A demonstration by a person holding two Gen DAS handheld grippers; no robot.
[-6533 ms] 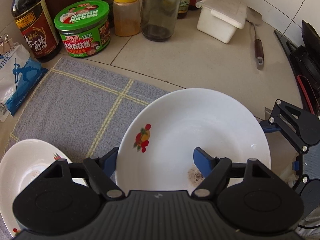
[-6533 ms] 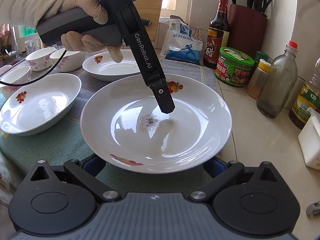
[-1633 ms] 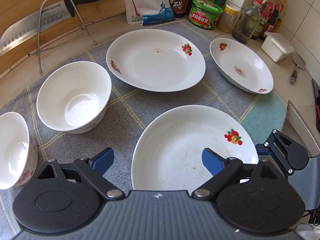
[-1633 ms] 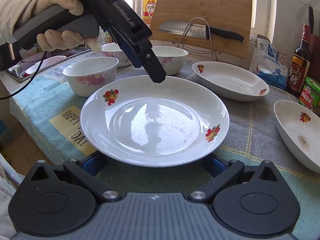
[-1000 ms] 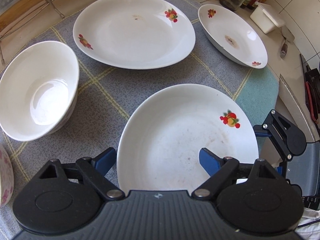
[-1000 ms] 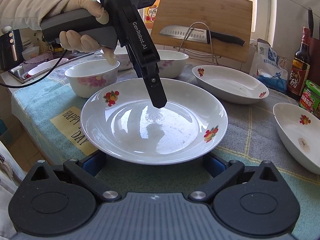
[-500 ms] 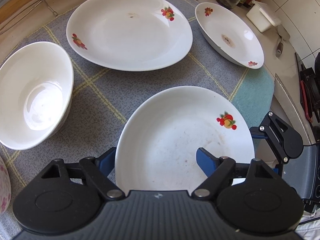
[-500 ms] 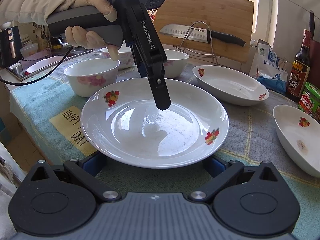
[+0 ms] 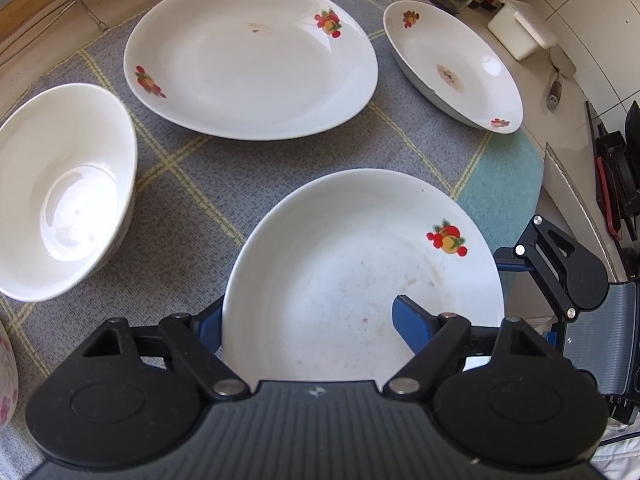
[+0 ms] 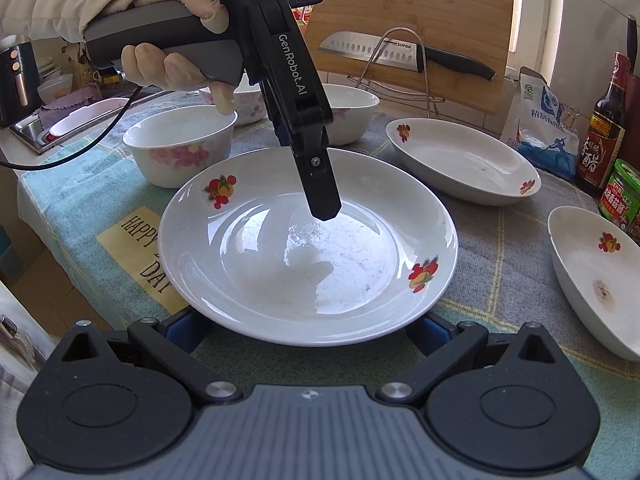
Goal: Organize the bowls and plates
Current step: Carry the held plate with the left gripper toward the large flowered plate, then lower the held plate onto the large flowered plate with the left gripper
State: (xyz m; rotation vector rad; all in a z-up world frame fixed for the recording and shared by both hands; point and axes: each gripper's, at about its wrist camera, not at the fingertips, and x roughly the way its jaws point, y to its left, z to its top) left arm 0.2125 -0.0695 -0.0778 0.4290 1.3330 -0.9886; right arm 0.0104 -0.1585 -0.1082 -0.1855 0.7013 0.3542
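A white plate with fruit prints (image 9: 360, 272) (image 10: 308, 248) lies on the cloth nearest me. My left gripper (image 9: 312, 322) straddles its rim, one blue finger (image 9: 412, 322) inside the plate and the other outside below the rim; the jaws stand wide, not closed. In the right wrist view the left gripper's finger (image 10: 320, 192) hangs over the plate's middle. My right gripper (image 10: 304, 330) is open, its fingers either side of the plate's near edge at cloth level. A second large plate (image 9: 248, 56) and a smaller soiled dish (image 9: 452, 72) lie beyond.
White bowls (image 9: 60, 188) (image 10: 180, 144) stand to the left on the grey checked cloth (image 9: 192, 184). A knife on a wire rack (image 10: 400, 56), a cutting board, sauce bottles (image 10: 604, 128), a green jar and a white box (image 9: 520, 32) line the back. The stove edge is at right.
Since 6.5 s ago both grippers left the soiled dish by the bottles and came to this plate. In the last second the left gripper lowered slightly onto its rim.
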